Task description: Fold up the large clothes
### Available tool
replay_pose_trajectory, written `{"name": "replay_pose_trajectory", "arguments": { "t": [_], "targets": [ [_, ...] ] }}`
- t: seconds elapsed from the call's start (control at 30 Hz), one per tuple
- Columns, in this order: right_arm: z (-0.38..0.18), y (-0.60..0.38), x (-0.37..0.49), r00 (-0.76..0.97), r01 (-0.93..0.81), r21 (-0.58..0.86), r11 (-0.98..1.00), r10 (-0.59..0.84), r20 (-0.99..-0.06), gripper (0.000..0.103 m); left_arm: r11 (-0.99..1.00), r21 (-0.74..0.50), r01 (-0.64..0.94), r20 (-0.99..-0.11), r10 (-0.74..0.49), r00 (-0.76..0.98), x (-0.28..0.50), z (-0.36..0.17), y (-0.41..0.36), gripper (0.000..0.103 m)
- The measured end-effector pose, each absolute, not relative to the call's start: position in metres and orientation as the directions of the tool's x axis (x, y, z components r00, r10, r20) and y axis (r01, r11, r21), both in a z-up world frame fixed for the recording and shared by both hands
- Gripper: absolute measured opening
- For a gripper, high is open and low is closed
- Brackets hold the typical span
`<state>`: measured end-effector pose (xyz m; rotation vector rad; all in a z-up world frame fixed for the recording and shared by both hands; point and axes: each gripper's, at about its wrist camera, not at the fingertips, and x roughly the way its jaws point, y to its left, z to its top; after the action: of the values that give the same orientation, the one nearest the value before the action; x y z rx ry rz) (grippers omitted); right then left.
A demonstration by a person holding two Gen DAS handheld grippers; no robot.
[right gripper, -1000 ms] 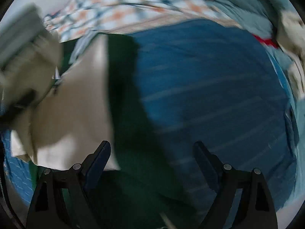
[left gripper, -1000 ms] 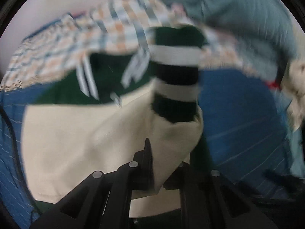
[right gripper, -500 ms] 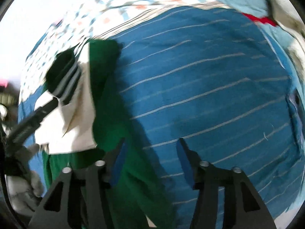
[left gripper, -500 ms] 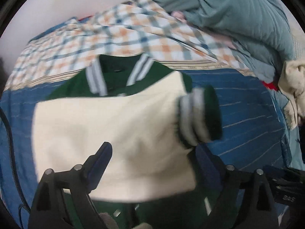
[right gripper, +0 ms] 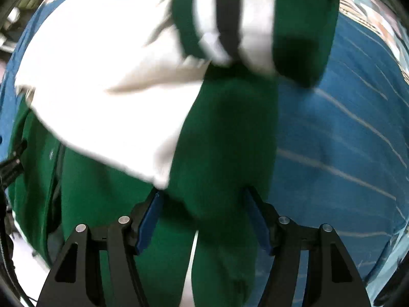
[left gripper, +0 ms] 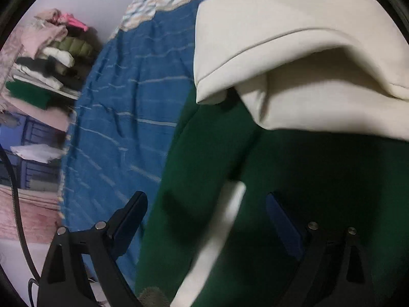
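A green jacket with cream sleeves lies on a blue striped bedspread. The sleeves are folded across its body. My left gripper is open and empty, low over the jacket's left edge. In the right wrist view the jacket fills the middle, with a cream sleeve and its striped green and white cuff lying over it. My right gripper is open, its fingers standing either side of a green fold at the jacket's right edge.
A stack of folded clothes sits off the bed's left side. A checked blanket lies at the head of the bed. The bedspread stretches to the right of the jacket.
My left gripper let go of the cream sleeve, opened and swung left and down to the jacket's left edge. My right gripper moved in close over the jacket's right edge.
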<state>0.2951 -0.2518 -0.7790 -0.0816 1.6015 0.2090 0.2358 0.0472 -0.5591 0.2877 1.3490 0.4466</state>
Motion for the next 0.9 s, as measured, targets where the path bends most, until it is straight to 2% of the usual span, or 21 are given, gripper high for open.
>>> {"name": "replay_pose_trajectory", "arguments": {
  "t": [0.03,0.1,0.2,0.3,0.37,0.43,0.5,0.57,0.63,0.7,0.77,0.9],
  "targets": [
    [-0.777,-0.257,0.299,-0.029,-0.152,0.104,0.983,0.101,-0.994,0.060,0.890,0.429,-0.157,-0.881,0.451,0.145,0.241,-0.563,0.052,0.101],
    [-0.769,-0.273,0.305,0.019,-0.074,0.148,0.986,0.150,-0.989,0.053,0.904,0.389,-0.177,-0.899,0.414,0.143,0.249,-0.566,0.061,0.103],
    [-0.760,-0.330,0.307,0.089,0.145,0.179,0.973,0.167,-0.982,0.052,0.930,0.308,-0.200,-0.933,0.336,0.127,0.258,-0.568,0.074,0.103],
    [-0.791,-0.391,0.298,0.005,0.367,0.206,0.907,0.220,-0.976,0.052,0.942,0.259,-0.214,-0.938,0.298,0.179,0.264,-0.569,0.079,0.103],
    [-0.800,-0.395,0.299,-0.025,0.355,0.235,0.905,0.261,-0.965,0.053,0.951,0.217,-0.222,-0.943,0.263,0.204,0.274,-0.572,0.082,0.103],
    [-0.792,-0.376,0.306,-0.035,0.243,0.200,0.949,0.215,-0.976,0.055,0.956,0.148,-0.252,-0.956,0.204,0.212,0.285,-0.575,0.091,0.103],
    [-0.784,-0.354,0.311,-0.021,0.133,0.214,0.968,0.219,-0.975,0.055,0.960,0.136,-0.246,-0.957,0.191,0.220,0.294,-0.574,0.093,0.103],
    [-0.781,-0.332,0.318,-0.021,0.017,0.141,0.990,0.141,-0.990,0.054,0.963,0.146,-0.226,-0.956,0.196,0.220,0.300,-0.574,0.093,0.103],
    [-0.782,-0.335,0.324,0.014,0.024,0.096,0.995,0.096,-0.995,0.054,0.964,0.093,-0.250,-0.967,0.147,0.207,0.304,-0.575,0.102,0.103],
    [-0.795,-0.371,0.330,0.001,0.205,0.135,0.969,0.138,-0.990,0.053,0.959,0.039,-0.279,-0.975,0.098,0.201,0.308,-0.576,0.116,0.103],
    [-0.798,-0.386,0.328,-0.013,0.295,0.183,0.938,0.195,-0.981,0.053,0.958,0.077,-0.277,-0.975,0.131,0.181,0.308,-0.570,0.117,0.103],
    [-0.771,-0.362,0.314,-0.087,0.164,0.119,0.979,0.135,-0.987,0.055,0.950,0.223,-0.220,-0.944,0.266,0.194,0.278,-0.522,0.099,0.103]
  ]
}}
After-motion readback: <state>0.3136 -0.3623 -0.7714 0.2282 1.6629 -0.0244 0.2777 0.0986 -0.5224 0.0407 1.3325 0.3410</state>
